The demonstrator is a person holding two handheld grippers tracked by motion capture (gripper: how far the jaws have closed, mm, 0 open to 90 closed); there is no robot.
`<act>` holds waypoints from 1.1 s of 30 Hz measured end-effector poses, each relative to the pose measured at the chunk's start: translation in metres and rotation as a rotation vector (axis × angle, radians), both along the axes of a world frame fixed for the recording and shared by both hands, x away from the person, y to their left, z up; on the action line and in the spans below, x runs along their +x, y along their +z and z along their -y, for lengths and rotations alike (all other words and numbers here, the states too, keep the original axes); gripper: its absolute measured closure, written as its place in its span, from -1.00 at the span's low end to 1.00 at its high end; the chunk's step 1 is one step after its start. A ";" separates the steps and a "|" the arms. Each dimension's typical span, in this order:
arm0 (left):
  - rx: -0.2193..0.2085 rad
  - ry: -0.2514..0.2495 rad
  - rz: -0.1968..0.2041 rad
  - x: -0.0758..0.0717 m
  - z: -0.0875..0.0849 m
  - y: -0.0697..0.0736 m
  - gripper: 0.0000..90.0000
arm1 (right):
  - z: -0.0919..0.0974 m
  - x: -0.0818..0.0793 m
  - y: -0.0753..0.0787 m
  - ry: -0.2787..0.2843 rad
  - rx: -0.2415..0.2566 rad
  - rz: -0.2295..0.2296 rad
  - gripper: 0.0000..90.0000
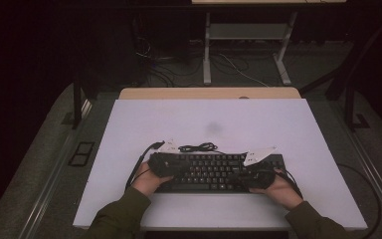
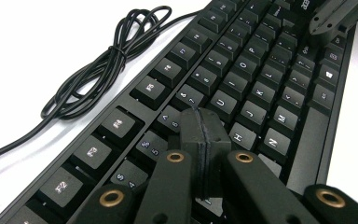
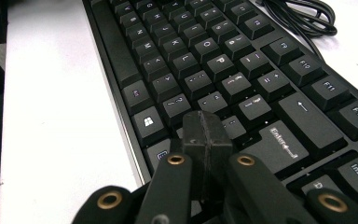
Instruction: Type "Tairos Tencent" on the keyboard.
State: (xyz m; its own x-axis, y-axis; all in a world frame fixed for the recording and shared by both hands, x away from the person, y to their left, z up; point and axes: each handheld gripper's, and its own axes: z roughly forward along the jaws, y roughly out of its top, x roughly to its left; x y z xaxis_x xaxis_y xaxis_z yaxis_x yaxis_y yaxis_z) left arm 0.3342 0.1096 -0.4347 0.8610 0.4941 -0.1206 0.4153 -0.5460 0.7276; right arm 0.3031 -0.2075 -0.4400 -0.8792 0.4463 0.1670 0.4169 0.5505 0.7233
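While we hover both tools low over the keys, each pair of jaws is pressed together with nothing between them: the left gripper (image 2: 204, 140) sits over the number and letter rows, the right gripper (image 3: 206, 140) near the Enter key. Beneath them the keyboard (image 1: 214, 172) lies flat on the white table (image 1: 278, 129), close to our edge, between our two hands. We judge it a stiff, fairly light slab whose smooth plastic may slip; its keycaps give under pressure and could pop off if pinched. Better hold, we think, is the bare frame at either short end, lifted level. Beyond it the coiled cable (image 2: 107, 60) rests loose on the table and will drag behind.
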 end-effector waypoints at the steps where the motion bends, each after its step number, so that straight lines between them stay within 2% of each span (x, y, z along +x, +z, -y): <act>1: -0.003 0.003 -0.001 0.000 0.000 0.000 0.98 | 0.000 0.000 0.000 0.000 0.000 0.000 0.99; 5: -0.005 0.002 0.000 0.000 0.000 0.001 0.98 | 0.000 0.000 0.000 0.001 0.000 0.000 0.99; 7: -0.027 0.007 0.002 0.000 -0.001 0.003 0.97 | 0.000 0.000 0.000 0.000 0.001 -0.001 0.99; 14: -0.045 0.005 0.010 -0.001 -0.003 0.007 0.92 | 0.000 0.000 0.000 0.001 0.001 -0.001 0.99; 19: -0.058 0.019 0.024 -0.002 -0.002 0.008 0.51 | 0.000 0.000 0.000 0.001 0.002 -0.002 0.99; 24: -0.061 0.052 0.011 -0.001 0.000 0.005 -0.23 | 0.000 0.000 0.000 0.001 0.002 0.000 0.99; 25: -0.057 0.053 0.014 -0.001 0.000 0.005 -0.30 | 0.000 0.000 0.000 0.001 0.002 0.000 0.99; 27: -0.055 0.054 0.014 -0.001 0.001 0.004 -0.41 | 0.000 0.000 0.000 0.001 0.002 -0.001 0.99; 33: -0.070 0.056 0.016 -0.001 0.001 0.005 -0.42 | 0.000 0.000 0.001 0.003 0.002 0.008 0.99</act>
